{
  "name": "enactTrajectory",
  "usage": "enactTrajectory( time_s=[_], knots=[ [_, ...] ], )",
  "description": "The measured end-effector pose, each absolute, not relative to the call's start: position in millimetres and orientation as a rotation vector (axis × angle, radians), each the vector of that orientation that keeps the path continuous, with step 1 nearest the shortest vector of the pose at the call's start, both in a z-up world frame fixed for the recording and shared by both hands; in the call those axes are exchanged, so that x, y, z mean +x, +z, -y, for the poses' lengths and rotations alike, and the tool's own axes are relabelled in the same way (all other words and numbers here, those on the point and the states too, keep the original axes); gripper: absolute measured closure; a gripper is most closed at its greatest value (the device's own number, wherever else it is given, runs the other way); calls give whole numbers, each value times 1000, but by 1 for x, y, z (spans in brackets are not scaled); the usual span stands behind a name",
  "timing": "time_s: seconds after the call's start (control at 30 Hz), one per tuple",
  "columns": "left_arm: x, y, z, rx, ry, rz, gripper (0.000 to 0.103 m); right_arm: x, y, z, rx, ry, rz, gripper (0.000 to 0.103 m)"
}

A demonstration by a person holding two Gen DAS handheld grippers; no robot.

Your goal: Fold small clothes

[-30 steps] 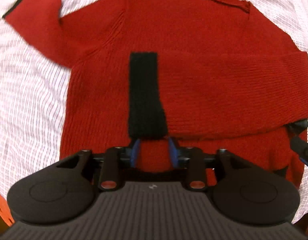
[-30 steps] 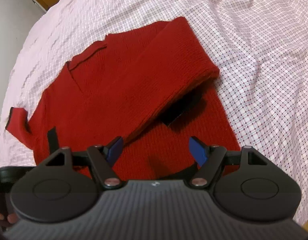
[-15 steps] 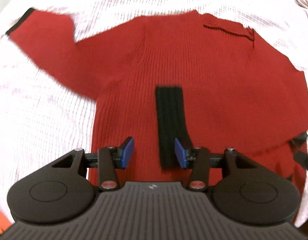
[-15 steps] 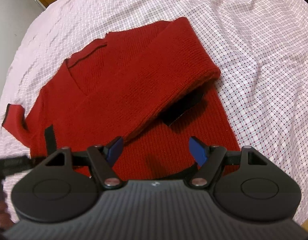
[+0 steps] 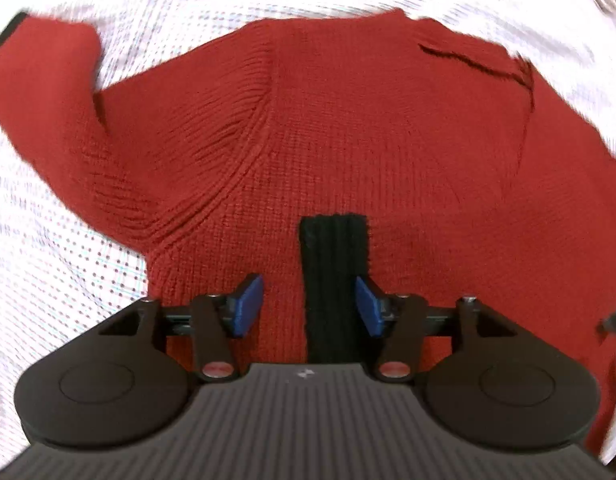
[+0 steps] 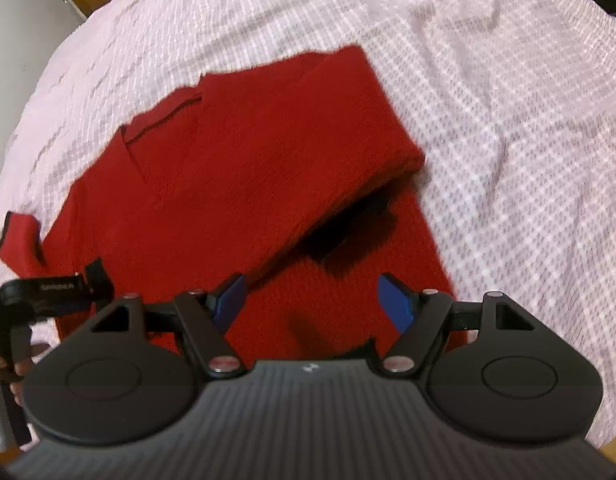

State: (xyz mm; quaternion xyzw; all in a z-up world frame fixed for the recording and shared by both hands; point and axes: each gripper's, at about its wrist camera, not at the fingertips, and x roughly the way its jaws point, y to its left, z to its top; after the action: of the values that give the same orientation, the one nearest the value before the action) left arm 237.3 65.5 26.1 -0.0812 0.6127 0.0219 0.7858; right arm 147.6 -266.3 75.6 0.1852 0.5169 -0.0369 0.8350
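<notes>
From the left wrist, the red sweater point(image 5: 368, 152) lies flat on the checked bedsheet point(image 5: 47, 248) and fills most of the middle; its far edge runs along the shoulders, with the collar point(image 5: 476, 60) at far right; bare sheet lies open beyond that edge and down the whole left side. One sleeve point(image 5: 47, 92) stretches out to the far left, its dark cuff just at the frame edge. A black ribbed cuff point(image 5: 334, 280) lies on the red body, running from the middle toward the near side. The left gripper point(image 5: 310, 304) has its blue fingers point(image 5: 247, 306) spread wide, one on each side of that black cuff; the right finger sits just beside the cuff, the left one stands apart from it over red knit; neither pinches anything.

From the right wrist, the sweater point(image 6: 235, 184) sits left of centre, its right edge slanting from far to near; wide open bedsheet point(image 6: 508, 140) lies to the right and far side. The other sleeve point(image 6: 340, 148) is folded across the body, ending at a rounded bend near the right edge, with a dark patch in shadow under it. The collar point(image 6: 163, 116) is far left. The right gripper point(image 6: 312, 304) hovers over the near hem with fingers point(image 6: 396, 300) spread wide, gripping nothing; whether they touch the knit cannot be told. The left gripper point(image 6: 55, 288) shows at the near left, by the black cuff point(image 6: 99, 280).
</notes>
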Motion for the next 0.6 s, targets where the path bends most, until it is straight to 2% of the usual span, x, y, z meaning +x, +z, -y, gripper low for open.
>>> enactTrajectory(
  time_s=[0.2, 0.27, 0.33, 0.43, 0.6],
  knots=[
    [250, 24, -64, -215, 48, -1329, 36, 169, 87, 281, 367, -91, -1041, 29],
    [250, 28, -59, -186, 22, -1308, 39, 172, 86, 281, 363, -89, -1042, 29],
    [248, 32, -54, -170, -17, -1284, 59, 174, 82, 280, 356, -79, -1054, 29],
    [244, 34, -45, -144, -28, -1263, 64, 182, 81, 280, 331, -64, -1052, 29],
    [245, 28, -46, -159, -1, -1264, 63, 208, 80, 295, 275, -74, -1020, 29]
  ],
)
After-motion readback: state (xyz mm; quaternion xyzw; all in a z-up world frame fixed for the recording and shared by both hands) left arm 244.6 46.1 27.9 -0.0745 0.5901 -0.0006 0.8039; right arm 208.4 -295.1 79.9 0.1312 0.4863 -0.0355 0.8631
